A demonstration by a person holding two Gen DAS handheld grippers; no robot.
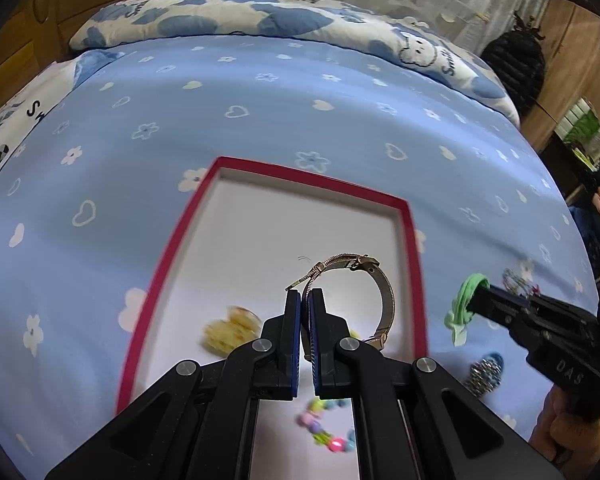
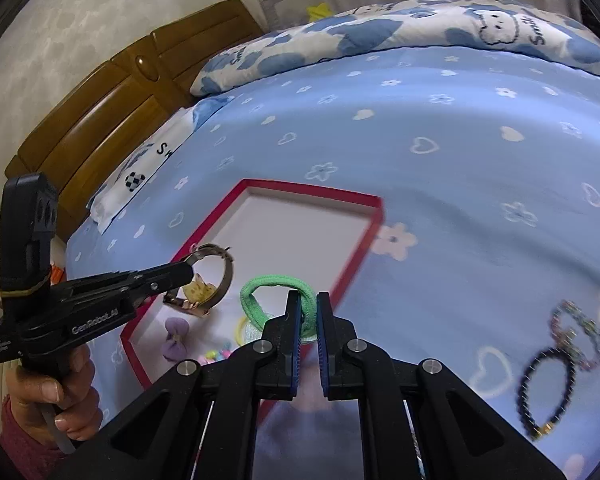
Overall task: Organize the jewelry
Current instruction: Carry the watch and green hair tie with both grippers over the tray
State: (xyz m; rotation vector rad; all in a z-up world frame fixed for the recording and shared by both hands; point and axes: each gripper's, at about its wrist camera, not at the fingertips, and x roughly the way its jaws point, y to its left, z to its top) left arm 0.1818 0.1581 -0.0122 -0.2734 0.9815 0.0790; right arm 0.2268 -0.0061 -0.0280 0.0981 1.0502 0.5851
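Your left gripper [image 1: 304, 300] has its jaws pinched together on the rose-gold mesh-band wristwatch [image 1: 364, 288]: the strap runs down between the two blue-padded fingers [image 1: 294, 320], and the rest of the band loops up and to the right of the tips, hanging above the white floor of the shallow red-rimmed cardboard tray [image 1: 172, 248] near its right edge.

Your right gripper [image 2: 309, 312] is closed nearly all the way on the green fabric hair tie [image 2: 256, 292]. One side of the loop is clamped between the fingers [image 2: 294, 320], and the rest arcs out to the left of the tips, over the tray's [image 2: 332, 196] near right corner.

Inside the tray, toward its near edge, lie a small yellow flower-shaped clip [image 1: 230, 330], a lilac bow [image 2: 176, 340] and a strand of pastel beads [image 1: 326, 428].

Outside the tray's right edge, on the light blue flower-print bedsheet [image 2: 460, 160], a black beaded bracelet [image 2: 540, 392] and a multicoloured beaded bracelet [image 2: 576, 332] lie overlapping, well apart from both grippers.
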